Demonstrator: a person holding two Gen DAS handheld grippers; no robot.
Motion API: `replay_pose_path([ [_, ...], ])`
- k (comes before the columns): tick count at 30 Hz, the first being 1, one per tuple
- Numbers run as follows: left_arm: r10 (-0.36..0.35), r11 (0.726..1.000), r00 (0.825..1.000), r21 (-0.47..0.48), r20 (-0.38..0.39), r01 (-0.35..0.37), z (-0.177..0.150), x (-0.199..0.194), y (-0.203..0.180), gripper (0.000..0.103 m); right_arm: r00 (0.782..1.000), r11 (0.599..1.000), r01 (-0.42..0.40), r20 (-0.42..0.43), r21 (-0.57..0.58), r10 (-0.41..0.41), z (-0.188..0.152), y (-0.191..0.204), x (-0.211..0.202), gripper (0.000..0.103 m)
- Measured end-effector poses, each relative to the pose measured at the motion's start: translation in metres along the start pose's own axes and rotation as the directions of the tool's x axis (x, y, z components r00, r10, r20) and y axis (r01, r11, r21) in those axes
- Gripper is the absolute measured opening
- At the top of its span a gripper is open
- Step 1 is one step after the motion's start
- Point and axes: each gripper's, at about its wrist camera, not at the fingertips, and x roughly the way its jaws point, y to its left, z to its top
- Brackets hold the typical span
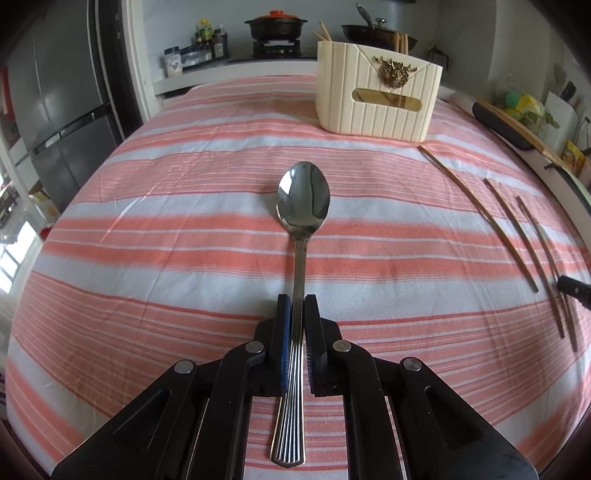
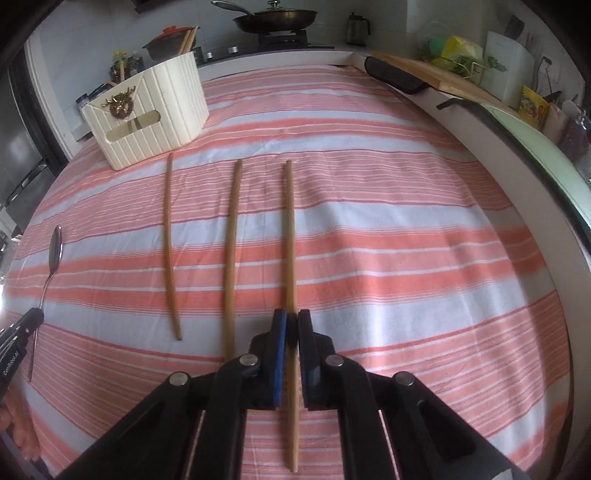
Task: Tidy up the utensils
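My left gripper [image 1: 297, 301] is shut on the handle of a steel spoon [image 1: 303, 199], whose bowl points toward a cream ribbed utensil holder [image 1: 376, 99] at the back. The spoon [image 2: 55, 247] and left gripper [image 2: 31, 317] also show at the left edge of the right wrist view. My right gripper [image 2: 291, 315] is shut on a wooden chopstick [image 2: 289, 229]. Two more chopsticks [image 2: 232, 251] [image 2: 168, 236] lie parallel to its left on the striped cloth. The holder [image 2: 147, 110] stands at the far left with chopsticks in it.
The table is covered by a pink and white striped cloth [image 1: 184, 258]. Behind it a counter carries a stove with a pot [image 1: 275, 26] and a pan [image 2: 275, 18]. A cutting board [image 2: 436, 77] and clutter run along the right edge. A fridge [image 1: 55, 110] stands left.
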Motion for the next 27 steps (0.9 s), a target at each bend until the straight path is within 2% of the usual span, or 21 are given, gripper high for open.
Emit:
replay_pose_path([
  [4,-0.036,0.999,0.999,0.005,-0.008,0.037,-0.004,-0.005,0.008,0.008,1.0,0.999,0.03,0.011,-0.036,-0.029,-0.022,0.0,-0.015,0.007],
  [5,-0.054,0.999,0.998,0.01,-0.013,0.054,-0.005,-0.006,0.01,0.012,1.0,0.998,0.029,0.011,-0.047,-0.029,-0.025,0.0,-0.017,0.013],
  [6,-0.071,0.997,0.997,0.016,-0.02,0.071,-0.006,-0.007,0.011,0.016,1.0,0.998,0.023,0.014,-0.055,-0.022,-0.027,0.001,-0.019,0.028],
  [7,-0.086,0.996,0.996,0.022,-0.027,0.087,-0.007,-0.01,0.012,0.028,1.0,0.998,0.01,0.026,-0.061,-0.008,-0.029,0.0,-0.022,0.035],
  [8,-0.097,0.995,0.995,0.023,-0.035,0.098,-0.009,-0.012,0.014,0.045,0.999,0.998,0.003,0.039,-0.069,-0.001,-0.03,-0.001,-0.025,0.043],
  [10,-0.106,0.994,0.994,0.023,-0.037,0.106,-0.012,-0.019,0.017,0.064,0.999,0.996,0.006,0.046,-0.091,-0.001,-0.03,0.0,-0.027,0.043],
  [20,-0.159,0.987,0.985,0.01,-0.067,0.16,-0.018,-0.035,0.03,0.079,0.998,0.993,-0.041,0.038,-0.109,0.045,-0.027,-0.009,-0.04,0.043],
  [27,-0.185,0.981,0.979,0.032,-0.089,0.189,0.002,-0.031,0.036,0.079,0.998,0.99,-0.066,0.008,-0.126,0.067,-0.027,-0.009,-0.039,0.043],
])
